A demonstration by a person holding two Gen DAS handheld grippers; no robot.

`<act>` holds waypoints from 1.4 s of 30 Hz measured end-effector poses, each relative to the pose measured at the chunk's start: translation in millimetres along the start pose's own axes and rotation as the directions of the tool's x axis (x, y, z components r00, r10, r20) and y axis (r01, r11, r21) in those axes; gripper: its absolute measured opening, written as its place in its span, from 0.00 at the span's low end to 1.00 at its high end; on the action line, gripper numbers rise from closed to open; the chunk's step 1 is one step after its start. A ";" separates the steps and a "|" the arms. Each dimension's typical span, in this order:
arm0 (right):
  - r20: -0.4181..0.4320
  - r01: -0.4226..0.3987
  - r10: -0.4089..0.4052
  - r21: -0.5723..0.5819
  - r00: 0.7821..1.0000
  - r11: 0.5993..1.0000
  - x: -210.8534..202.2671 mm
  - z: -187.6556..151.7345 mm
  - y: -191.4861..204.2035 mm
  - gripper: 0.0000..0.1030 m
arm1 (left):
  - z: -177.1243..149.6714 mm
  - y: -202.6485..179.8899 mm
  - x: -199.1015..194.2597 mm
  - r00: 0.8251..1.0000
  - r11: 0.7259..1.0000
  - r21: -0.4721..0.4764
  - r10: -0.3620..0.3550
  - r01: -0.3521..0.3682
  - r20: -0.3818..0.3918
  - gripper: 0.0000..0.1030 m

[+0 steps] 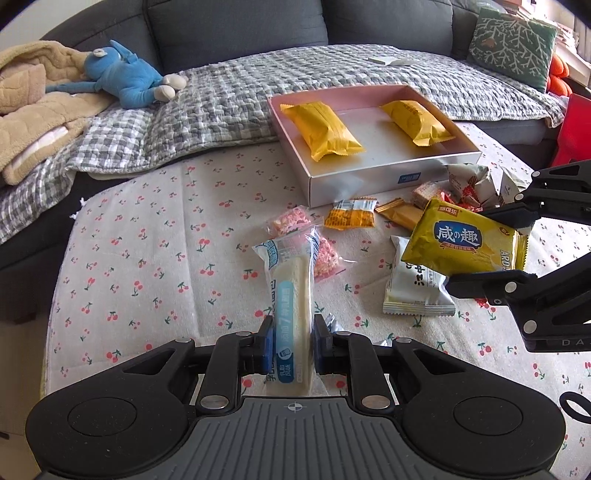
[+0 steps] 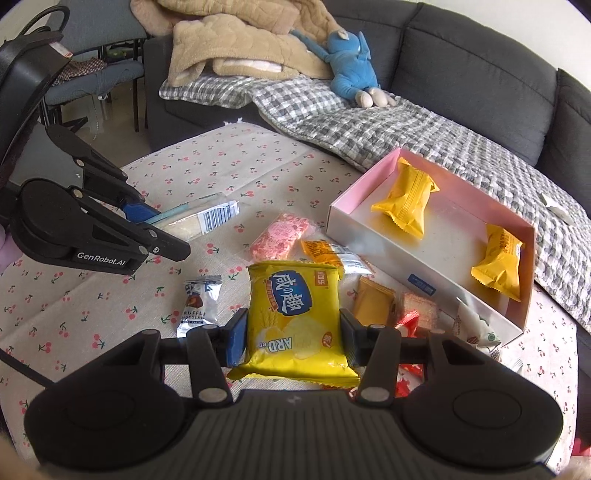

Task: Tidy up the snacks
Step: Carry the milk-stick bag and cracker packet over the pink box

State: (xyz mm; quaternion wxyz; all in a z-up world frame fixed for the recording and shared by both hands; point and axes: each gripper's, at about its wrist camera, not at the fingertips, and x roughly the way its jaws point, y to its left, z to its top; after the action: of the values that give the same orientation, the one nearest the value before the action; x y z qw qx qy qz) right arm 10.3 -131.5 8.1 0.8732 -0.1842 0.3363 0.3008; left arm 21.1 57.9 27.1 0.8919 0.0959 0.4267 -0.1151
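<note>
Left gripper (image 1: 291, 345), black jointed plastic with blue pads, clamped on a long slim bread pack (image 1: 291, 295): glossy clear-and-white film, pale soft loaf inside, crimped top end tilted up and away. Pointed steeply down over the cherry-print cloth (image 1: 147, 240), a matte woven fabric.

Right gripper (image 2: 291, 341), same build, closed on a flat yellow cracker bag (image 2: 295, 314): shiny foil, blue oval logo, zigzag seams at both ends, held clear of the cloth. Angled down too, entering the left wrist view from the right with the bag (image 1: 465, 240) between its fingers.

Far right on the cloth, a shallow rectangular box (image 1: 391, 181), smooth card, pink inside walls, white outside. Inside, two puffy yellow pillow packs, one at the left end (image 1: 321, 129), one at the right (image 1: 417, 122), well apart.

Loose between grippers and box: a clear pink-speckled bar (image 2: 279, 236), a small orange sachet (image 1: 351, 219), a flat tan wafer pack (image 2: 373, 304), a silver truffle wrapper (image 2: 199, 302), a white crinkled pouch (image 1: 417, 291), red-and-white wrappers (image 1: 469, 184) heaped just beside the box's near right corner.

Behind, a grey sofa (image 1: 240, 26) under a puckered checked quilt (image 1: 229, 99); on it a blue plush toy (image 1: 122, 77) beside a beige fleece blanket (image 1: 33, 107), and a green patterned cushion (image 1: 513, 48) far right.
</note>
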 end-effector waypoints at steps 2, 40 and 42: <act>0.010 0.008 -0.008 0.015 1.000 1.000 -1.2 3.3 -6.0 0.45 | 5.3 -2.5 -1.1 1.000 1.000 0.000 -0.001 0.001 0.012 0.17; 0.048 0.130 -0.146 0.246 0.988 0.961 31.9 43.8 -122.5 0.45 | 119.1 -26.8 57.7 0.985 0.991 -0.080 -0.097 0.109 0.144 0.17; 0.049 0.135 -0.153 0.257 0.987 0.957 37.4 46.2 -130.3 0.45 | 124.8 -28.4 65.5 0.984 0.990 -0.084 -0.103 0.116 0.143 0.17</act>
State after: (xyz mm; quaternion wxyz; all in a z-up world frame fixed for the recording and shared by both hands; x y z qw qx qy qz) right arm 139.1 -190.2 30.2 0.9202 -0.0851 0.3274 0.1971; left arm 145.1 -10.9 50.8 0.9151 0.0228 0.3735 -0.1505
